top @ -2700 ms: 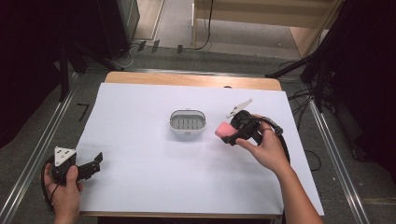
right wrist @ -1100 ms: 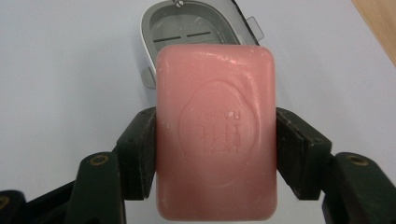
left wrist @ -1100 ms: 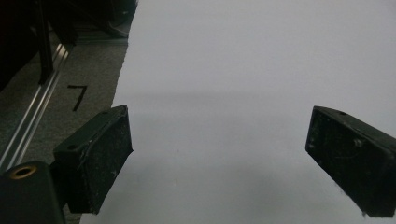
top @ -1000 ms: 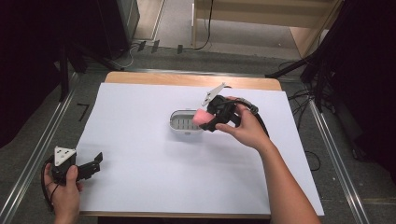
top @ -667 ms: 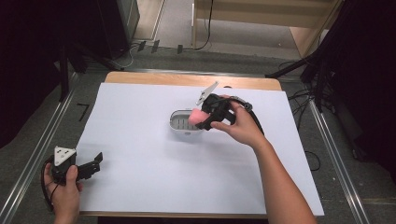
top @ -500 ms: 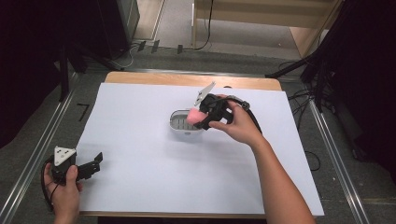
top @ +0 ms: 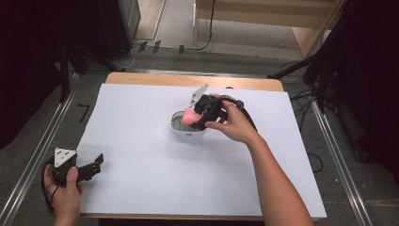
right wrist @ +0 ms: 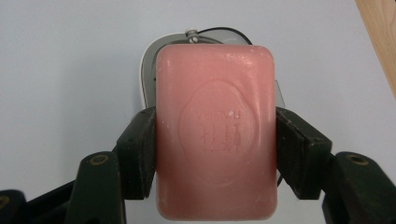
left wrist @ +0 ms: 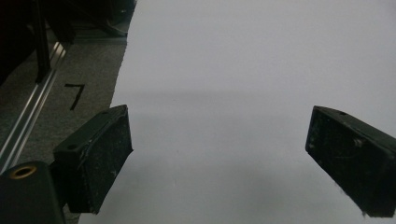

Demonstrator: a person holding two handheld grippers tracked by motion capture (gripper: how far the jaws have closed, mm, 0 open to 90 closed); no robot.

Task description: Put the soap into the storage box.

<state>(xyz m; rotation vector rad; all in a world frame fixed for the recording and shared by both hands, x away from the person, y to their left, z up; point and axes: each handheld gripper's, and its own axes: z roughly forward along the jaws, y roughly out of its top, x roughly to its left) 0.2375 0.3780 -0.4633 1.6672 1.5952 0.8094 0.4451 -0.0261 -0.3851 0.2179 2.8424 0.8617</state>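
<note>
A pink bar of soap point(right wrist: 215, 130) with an embossed stamp is clamped between the black jaws of my right gripper point(right wrist: 215, 149). In the high view that gripper point(top: 196, 118) holds the pink soap point(top: 189, 117) right over the grey oval soap dish point(top: 181, 129) in the middle of the white sheet. The dish's rim point(right wrist: 148, 70) peeks out behind the bar in the right gripper view. Whether the bar touches the dish I cannot tell. My left gripper point(top: 96, 165) rests near the table's front left corner, jaws wide apart with nothing between them point(left wrist: 219, 154).
The white sheet point(top: 141, 179) covers most of the wooden table point(top: 141, 79). Metal rails point(top: 33, 160) run along both sides on the grey floor, and cables point(top: 324, 162) lie to the right. A black "7" mark point(left wrist: 74, 89) is on the floor at the left.
My right gripper has carried the pink soap leftwards from the right of the dish to directly over it, sinking slightly. The left gripper has stayed put.
</note>
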